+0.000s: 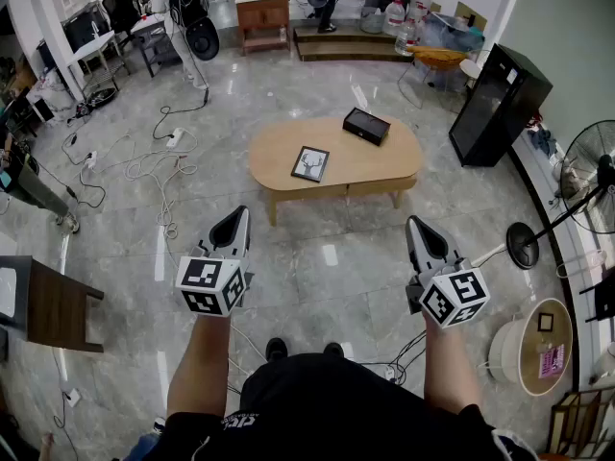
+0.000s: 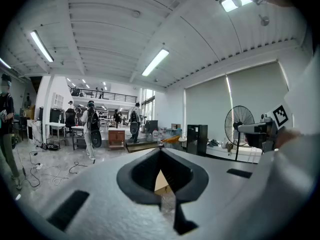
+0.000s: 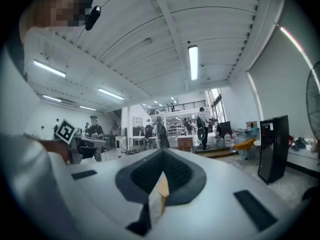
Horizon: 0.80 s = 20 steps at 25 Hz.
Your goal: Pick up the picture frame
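Observation:
A black picture frame point(image 1: 310, 163) with a white deer print lies flat on the oval wooden coffee table point(image 1: 384, 166), near its left middle. Both grippers hang well short of the table, over the tiled floor. My left gripper point(image 1: 233, 224) is shut with nothing in it, its marker cube below. My right gripper point(image 1: 416, 229) is likewise shut and empty. Through the small gap of the shut left gripper point(image 2: 161, 176) and of the right gripper point(image 3: 161, 181) only a sliver of the table's wood shows.
A black box point(image 1: 366, 126) sits on the table's far right part. Cables point(image 1: 159, 166) trail over the floor at left. A dark wooden side table point(image 1: 53, 305) stands at near left, a black cabinet point(image 1: 497, 104) and floor fans point(image 1: 577, 185) at right. People stand far back.

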Each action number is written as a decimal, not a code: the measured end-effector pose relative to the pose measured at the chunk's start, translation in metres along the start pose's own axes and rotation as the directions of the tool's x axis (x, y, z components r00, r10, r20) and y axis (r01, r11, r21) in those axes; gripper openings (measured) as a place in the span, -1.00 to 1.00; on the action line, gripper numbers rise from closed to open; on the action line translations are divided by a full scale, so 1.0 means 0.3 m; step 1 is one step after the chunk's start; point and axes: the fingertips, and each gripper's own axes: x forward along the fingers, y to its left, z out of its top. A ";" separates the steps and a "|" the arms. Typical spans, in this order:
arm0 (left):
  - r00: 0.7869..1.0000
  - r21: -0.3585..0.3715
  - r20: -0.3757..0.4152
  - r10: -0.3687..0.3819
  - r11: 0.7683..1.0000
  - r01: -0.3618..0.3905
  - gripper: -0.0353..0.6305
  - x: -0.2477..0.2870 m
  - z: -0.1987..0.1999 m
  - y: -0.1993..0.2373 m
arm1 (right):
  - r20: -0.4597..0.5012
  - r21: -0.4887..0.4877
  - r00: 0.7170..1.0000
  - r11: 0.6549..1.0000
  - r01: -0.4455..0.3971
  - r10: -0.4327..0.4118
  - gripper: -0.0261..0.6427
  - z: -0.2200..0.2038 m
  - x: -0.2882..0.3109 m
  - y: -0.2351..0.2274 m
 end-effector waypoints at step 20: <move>1.000 -0.002 -0.017 0.008 1.000 -0.008 -0.89 0.053 -0.031 -0.253 | -0.036 -0.003 0.998 0.999 -0.052 0.052 -0.91 -0.070 -0.120 -0.155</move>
